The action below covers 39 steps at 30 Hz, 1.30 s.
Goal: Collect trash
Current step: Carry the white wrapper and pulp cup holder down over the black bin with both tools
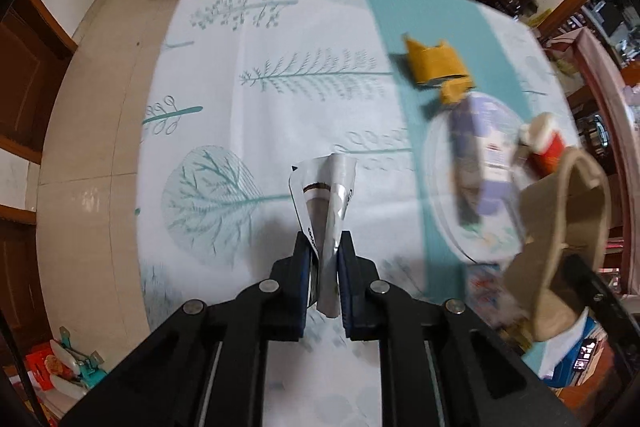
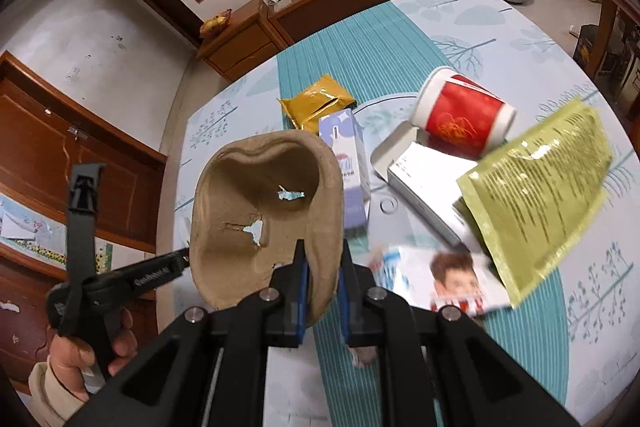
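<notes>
In the left wrist view my left gripper (image 1: 324, 247) is shut on a crumpled silver foil wrapper (image 1: 326, 195), held just above the tree-patterned tablecloth (image 1: 240, 131). In the right wrist view my right gripper (image 2: 324, 255) is shut on the rim of a torn brown pulp tray (image 2: 264, 211), lifted off the table. That same tray (image 1: 568, 227) shows at the right edge of the left wrist view. On the table lie a gold packet (image 2: 316, 103), a purple-white carton (image 2: 348, 155), a tipped red paper cup (image 2: 464, 115), a white box (image 2: 424, 171), a yellow-green sachet (image 2: 536, 183) and a printed leaflet (image 2: 440, 279).
A clear round plate (image 1: 430, 163) lies under the carton (image 1: 480, 155), with the gold packet (image 1: 436, 63) beyond it. A hand (image 2: 116, 343) holds the other tool's handle at lower left. Wooden cabinets (image 2: 248, 39) stand past the table's far edge. Tiled floor (image 1: 92, 147) is left of the table.
</notes>
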### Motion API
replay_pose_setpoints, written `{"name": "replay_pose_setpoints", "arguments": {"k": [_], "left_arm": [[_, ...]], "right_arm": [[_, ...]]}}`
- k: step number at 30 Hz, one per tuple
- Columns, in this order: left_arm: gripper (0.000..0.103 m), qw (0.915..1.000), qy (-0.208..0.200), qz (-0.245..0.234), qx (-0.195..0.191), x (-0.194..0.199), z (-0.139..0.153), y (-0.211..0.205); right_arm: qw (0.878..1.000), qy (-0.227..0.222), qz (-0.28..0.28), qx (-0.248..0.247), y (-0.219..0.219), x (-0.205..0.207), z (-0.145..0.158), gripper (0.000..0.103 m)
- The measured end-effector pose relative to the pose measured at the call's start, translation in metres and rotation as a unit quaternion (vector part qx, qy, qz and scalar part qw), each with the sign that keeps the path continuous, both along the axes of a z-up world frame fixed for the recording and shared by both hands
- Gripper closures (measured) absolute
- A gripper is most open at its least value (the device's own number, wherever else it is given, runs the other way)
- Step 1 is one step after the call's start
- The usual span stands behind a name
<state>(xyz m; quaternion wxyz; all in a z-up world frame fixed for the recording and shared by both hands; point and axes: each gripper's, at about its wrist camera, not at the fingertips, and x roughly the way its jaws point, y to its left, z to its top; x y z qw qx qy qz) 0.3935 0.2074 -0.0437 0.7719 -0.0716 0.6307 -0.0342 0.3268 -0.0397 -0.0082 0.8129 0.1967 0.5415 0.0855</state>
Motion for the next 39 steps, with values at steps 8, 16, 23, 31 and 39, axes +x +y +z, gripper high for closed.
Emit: {"name": "replay_pose_setpoints", "arguments": {"k": [8, 16, 23, 31, 39], "left_arm": [[0.092, 0.9978, -0.064, -0.014, -0.012, -0.102, 0.079, -0.059], [0.092, 0.9953, -0.096, 0.0, -0.013, -0.236, 0.112, -0.136], [0.092, 0.9981, -0.059, -0.013, 0.011, -0.339, 0.101, -0.195], [0.092, 0.997, -0.027, -0.059, 0.042, -0.404, 0.07, -0.225], [0.092, 0.9956, 0.025, -0.078, 0.046, -0.442, -0.012, -0.223]], "right_arm": [[0.999, -0.022, 0.024, 0.025, -0.038, -0.077, 0.036, 0.091], [0.996, -0.035, 0.078, 0.019, -0.104, -0.194, 0.055, 0.091], [0.995, -0.005, 0.098, 0.012, -0.152, -0.277, 0.045, 0.091], [0.995, 0.053, 0.086, 0.014, -0.171, -0.34, 0.001, 0.091], [0.991, 0.12, 0.065, -0.014, -0.162, -0.383, -0.083, 0.091]]}}
